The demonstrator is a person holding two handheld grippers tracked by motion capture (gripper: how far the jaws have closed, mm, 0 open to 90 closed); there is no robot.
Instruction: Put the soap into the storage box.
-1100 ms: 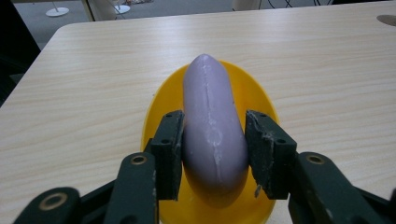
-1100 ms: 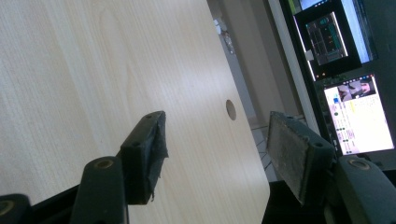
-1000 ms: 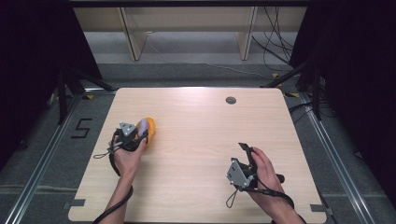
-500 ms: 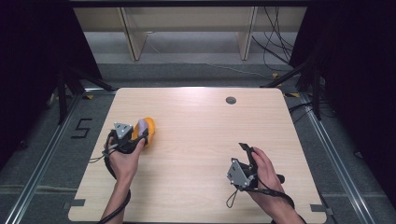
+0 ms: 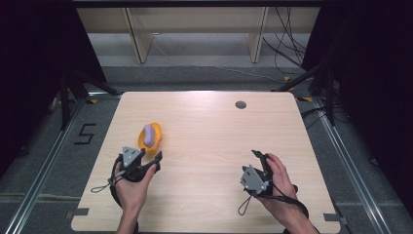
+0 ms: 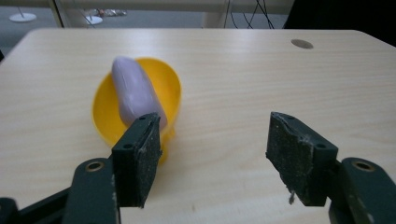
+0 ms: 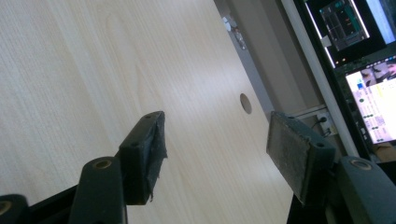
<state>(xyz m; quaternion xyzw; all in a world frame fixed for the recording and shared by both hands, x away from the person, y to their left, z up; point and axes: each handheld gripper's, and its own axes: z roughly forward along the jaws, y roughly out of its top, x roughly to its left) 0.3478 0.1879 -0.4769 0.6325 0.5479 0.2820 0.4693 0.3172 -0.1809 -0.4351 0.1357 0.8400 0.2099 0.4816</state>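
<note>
Two grippers: both are held low over the pale wooden table, each in one hand.
Landmark: the yellow plastic bowl is set on the table's left half.
Bowl contents: a pale purple oblong piece is laid inside the bowl, one end raised over its far rim.
Left gripper: it is held just on the person's side of the bowl; the jaws are spread wide and nothing is pinched. In the left gripper view the bowl is seen just beyond the left jaw, not between the jaws.
Right gripper: it is held well to the right of the bowl, its jaws spread apart over bare wood.
Round grommet hole: it is set far beyond the bowl, toward the table's far edge.
</note>
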